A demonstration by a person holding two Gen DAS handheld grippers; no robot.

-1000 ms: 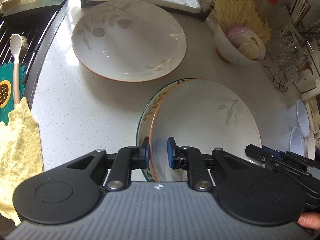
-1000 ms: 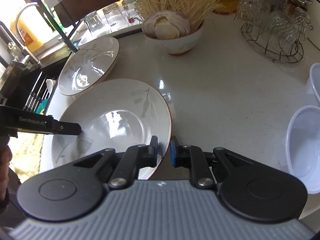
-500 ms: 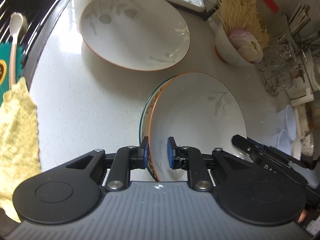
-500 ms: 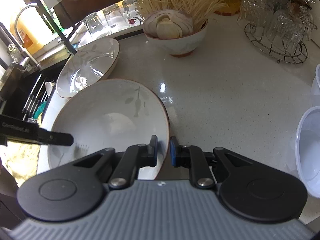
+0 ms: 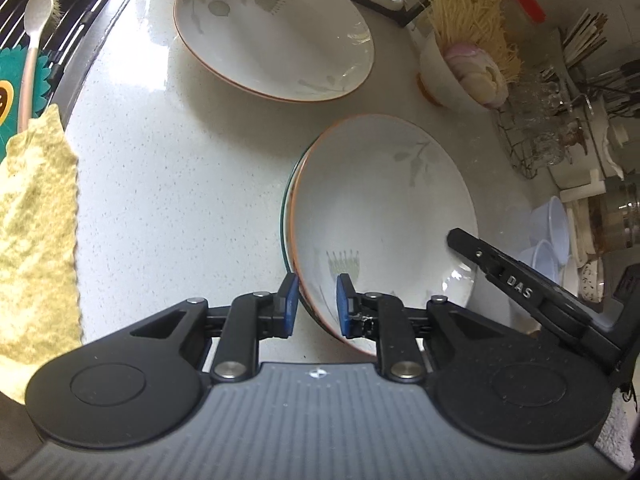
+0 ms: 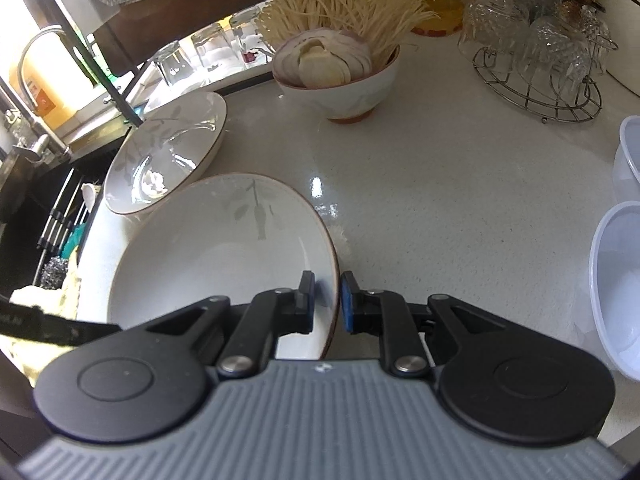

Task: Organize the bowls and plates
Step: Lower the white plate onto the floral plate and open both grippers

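Note:
A white plate with grey leaf print and an orange rim [image 5: 384, 208] is held tilted above the counter; it also shows in the right wrist view [image 6: 224, 248]. A green-rimmed plate [image 5: 289, 216] peeks out right under it. My left gripper [image 5: 313, 305] is shut on the plate's near-left rim. My right gripper [image 6: 326, 300] is shut on its opposite rim and shows in the left wrist view [image 5: 516, 280]. A second leaf-print plate [image 5: 272, 28] lies on the counter beyond, also in the right wrist view [image 6: 164, 156].
A bowl of sliced onion and enoki mushrooms [image 6: 340, 72] stands at the back. A wire rack of glasses [image 6: 536, 48] is at the far right. Clear plastic tubs [image 6: 620, 288] sit at the right. A sink [image 5: 24, 32] and a yellow cloth [image 5: 36, 216] are at the left.
Both grippers have lifted the held plate and tilted it more; the green-rimmed plate beneath shows less. The counter and the far plate have dropped away in view.

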